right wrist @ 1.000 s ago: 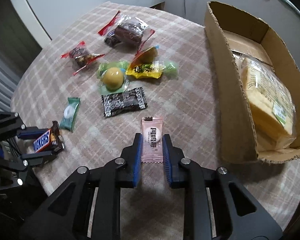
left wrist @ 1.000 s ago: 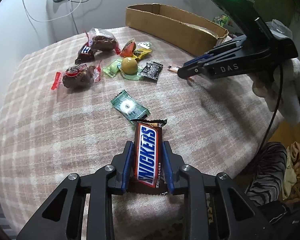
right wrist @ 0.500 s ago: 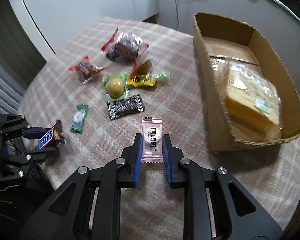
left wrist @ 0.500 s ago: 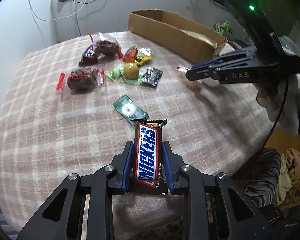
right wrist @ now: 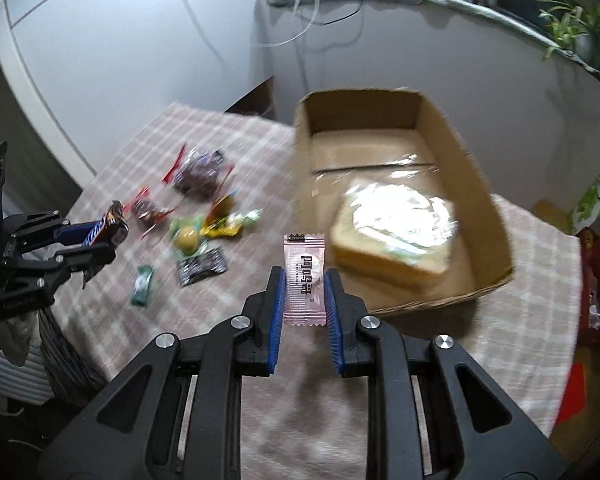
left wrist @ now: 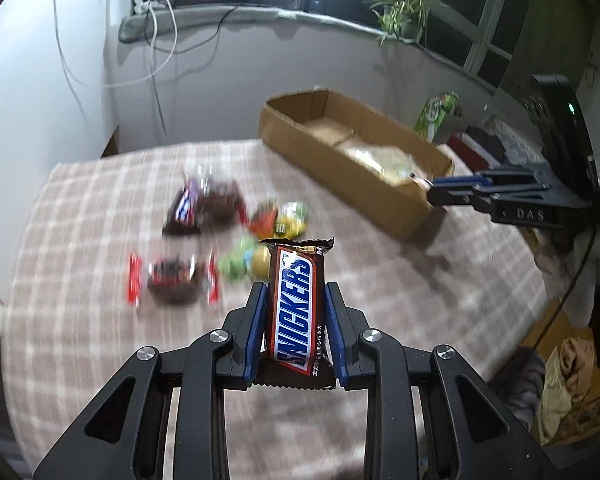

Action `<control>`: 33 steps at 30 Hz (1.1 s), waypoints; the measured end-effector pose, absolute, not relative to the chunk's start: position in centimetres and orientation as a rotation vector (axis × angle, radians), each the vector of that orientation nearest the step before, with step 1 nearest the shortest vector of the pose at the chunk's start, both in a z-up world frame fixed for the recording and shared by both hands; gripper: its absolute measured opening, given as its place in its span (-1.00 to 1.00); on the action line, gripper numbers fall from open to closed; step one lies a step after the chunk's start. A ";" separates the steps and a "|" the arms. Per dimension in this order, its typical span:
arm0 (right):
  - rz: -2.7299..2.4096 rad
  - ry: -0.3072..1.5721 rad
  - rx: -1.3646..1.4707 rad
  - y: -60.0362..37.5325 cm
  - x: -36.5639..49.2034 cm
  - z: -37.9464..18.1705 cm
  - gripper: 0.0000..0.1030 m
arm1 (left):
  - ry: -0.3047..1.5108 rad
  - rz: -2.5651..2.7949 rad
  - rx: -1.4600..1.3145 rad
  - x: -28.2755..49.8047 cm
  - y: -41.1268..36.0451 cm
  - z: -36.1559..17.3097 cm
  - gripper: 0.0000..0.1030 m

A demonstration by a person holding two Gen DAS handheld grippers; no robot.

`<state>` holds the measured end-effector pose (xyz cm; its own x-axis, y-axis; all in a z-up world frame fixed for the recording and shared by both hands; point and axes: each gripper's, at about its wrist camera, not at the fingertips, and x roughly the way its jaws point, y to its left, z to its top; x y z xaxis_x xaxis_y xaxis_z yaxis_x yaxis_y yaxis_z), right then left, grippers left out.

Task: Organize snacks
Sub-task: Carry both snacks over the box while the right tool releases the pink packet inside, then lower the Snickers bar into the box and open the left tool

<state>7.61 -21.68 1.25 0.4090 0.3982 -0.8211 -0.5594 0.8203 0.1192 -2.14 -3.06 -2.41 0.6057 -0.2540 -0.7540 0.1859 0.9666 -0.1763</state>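
My left gripper (left wrist: pixel 296 292) is shut on a Snickers bar (left wrist: pixel 296 308), lifted above the checked tablecloth (left wrist: pixel 100 320). My right gripper (right wrist: pixel 304 276) is shut on a pink wrapped candy (right wrist: pixel 304 276), also raised, just left of the cardboard box (right wrist: pixel 480 184). A wrapped loaf of bread (right wrist: pixel 396 232) lies inside the box. From the left wrist view the right gripper (left wrist: pixel 430 192) hovers by the box's near corner (left wrist: pixel 404 216). From the right wrist view the left gripper (right wrist: pixel 112 236) with the Snickers bar (right wrist: pixel 104 230) is at the left.
Several loose snacks stay on the cloth: dark red-ended packets (right wrist: pixel 198 170), a yellow ball candy (right wrist: pixel 187 236), a black packet (right wrist: pixel 201 266) and a green packet (right wrist: pixel 143 284). Cables hang on the wall (left wrist: pixel 152 40). A green carton (right wrist: pixel 592 200) stands past the table's right edge.
Both grippers have risen with their snacks. The right gripper has moved toward the box, which now fills more of its view. The table's snacks look farther below.
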 end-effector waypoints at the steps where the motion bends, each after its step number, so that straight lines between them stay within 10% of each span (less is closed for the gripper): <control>1: 0.600 0.976 -0.180 -22.1 8.0 1.4 -0.61 | 0.879 -0.256 -0.088 -1.5 -3.1 -2.1 -0.48; 33: 0.479 1.019 -0.091 -25.7 21.8 -2.8 -0.60 | 0.912 -0.316 -0.123 16.4 -9.6 -2.8 -0.48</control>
